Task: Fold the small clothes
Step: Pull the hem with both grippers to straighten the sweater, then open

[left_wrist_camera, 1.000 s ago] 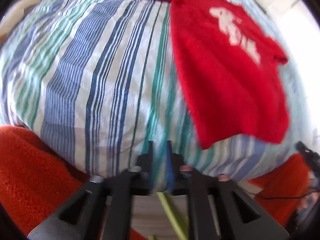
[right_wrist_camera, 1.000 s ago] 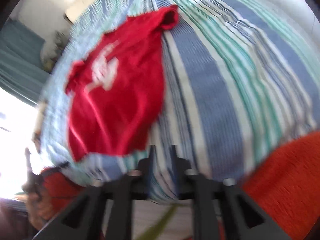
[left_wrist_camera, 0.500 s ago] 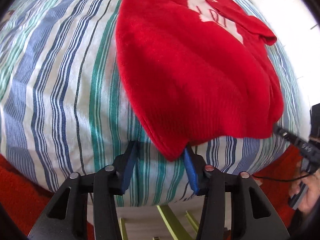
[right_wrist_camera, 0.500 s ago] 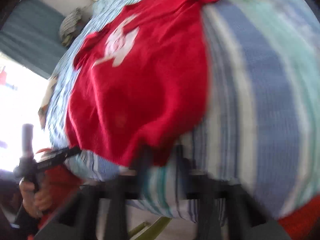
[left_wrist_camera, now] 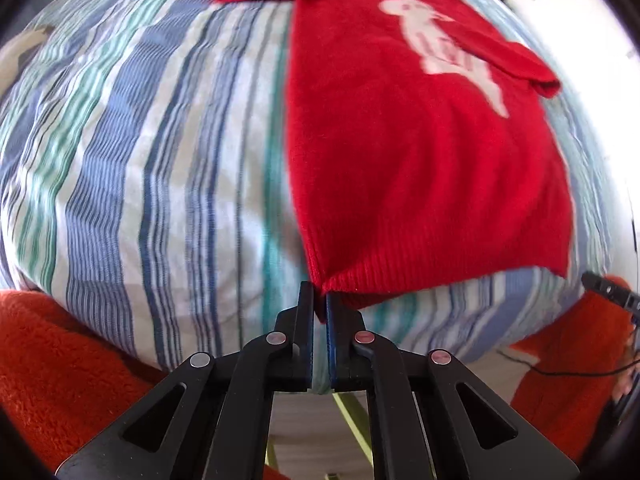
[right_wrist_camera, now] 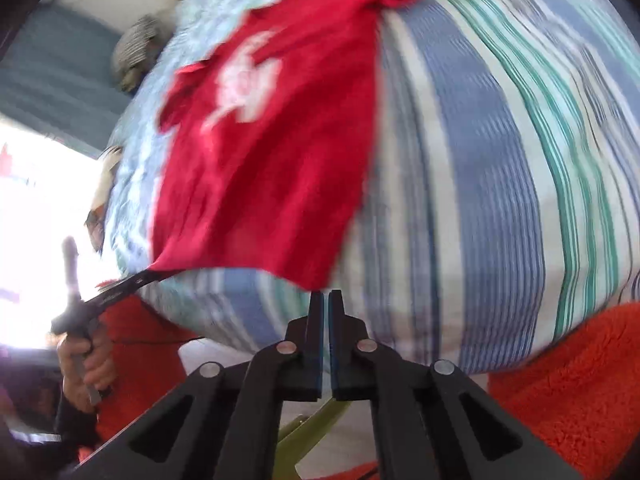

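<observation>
A: Starting on the left, what does the left gripper [left_wrist_camera: 320,300] have?

B: Its two fingers are pressed together on the near left corner of the jumper's [left_wrist_camera: 420,160] hem. A sliver of red knit shows between the blue pads.

A: And where does the jumper lie?

B: Spread flat on the striped bedspread [left_wrist_camera: 160,180], hem toward the bed edge, collar at the far end. A white animal figure [left_wrist_camera: 444,56] sits on the chest. The near hem is slightly raised at the pinched corner.

A: Now the right side?

B: The right gripper [right_wrist_camera: 325,300] is at the hem's other near corner. Its fingers are drawn together, with only a thin slit between the pads. The picture is blurred there, so I cannot tell whether cloth is caught between them or just touches the tips.

A: Anything beside the bed?

B: An orange fleece [right_wrist_camera: 568,380] shows low in both views.
</observation>
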Demonstrator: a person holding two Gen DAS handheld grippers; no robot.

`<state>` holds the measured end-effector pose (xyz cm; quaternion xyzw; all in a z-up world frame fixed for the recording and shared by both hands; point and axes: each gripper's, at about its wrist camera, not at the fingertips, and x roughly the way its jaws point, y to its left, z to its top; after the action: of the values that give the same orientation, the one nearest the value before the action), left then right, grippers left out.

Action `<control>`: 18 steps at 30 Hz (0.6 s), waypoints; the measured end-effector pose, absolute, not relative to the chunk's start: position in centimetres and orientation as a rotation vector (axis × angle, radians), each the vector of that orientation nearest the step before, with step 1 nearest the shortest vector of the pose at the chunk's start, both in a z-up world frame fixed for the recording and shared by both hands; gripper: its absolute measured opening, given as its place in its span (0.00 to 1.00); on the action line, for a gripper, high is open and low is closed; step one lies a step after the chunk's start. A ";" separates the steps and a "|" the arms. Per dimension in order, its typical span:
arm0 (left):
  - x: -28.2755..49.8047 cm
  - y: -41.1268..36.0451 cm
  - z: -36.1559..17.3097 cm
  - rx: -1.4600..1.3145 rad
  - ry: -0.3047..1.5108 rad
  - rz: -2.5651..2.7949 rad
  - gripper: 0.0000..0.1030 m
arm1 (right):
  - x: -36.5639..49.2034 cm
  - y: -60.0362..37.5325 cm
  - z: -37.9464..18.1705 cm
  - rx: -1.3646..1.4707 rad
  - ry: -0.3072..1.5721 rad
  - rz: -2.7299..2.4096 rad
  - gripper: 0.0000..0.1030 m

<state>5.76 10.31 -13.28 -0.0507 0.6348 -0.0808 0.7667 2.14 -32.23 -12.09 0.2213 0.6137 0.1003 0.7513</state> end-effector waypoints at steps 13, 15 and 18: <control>6.2 9.3 -13.9 -0.109 1.392 -0.172 0.03 | 4.7 -31.9 -16.6 0.719 1.322 0.249 0.05; 6.1 9.5 -13.2 -0.102 1.375 -0.167 0.03 | 4.3 -31.6 -14.9 0.577 1.346 0.208 0.04; 5.7 9.5 -12.5 -0.102 1.366 -0.176 0.03 | 3.1 -31.3 -11.8 0.338 1.345 0.133 0.03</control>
<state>5.74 9.52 -12.53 -0.0472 0.6298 -0.0811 0.7710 3.09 -31.35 -11.85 0.1555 0.6196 0.0612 0.7669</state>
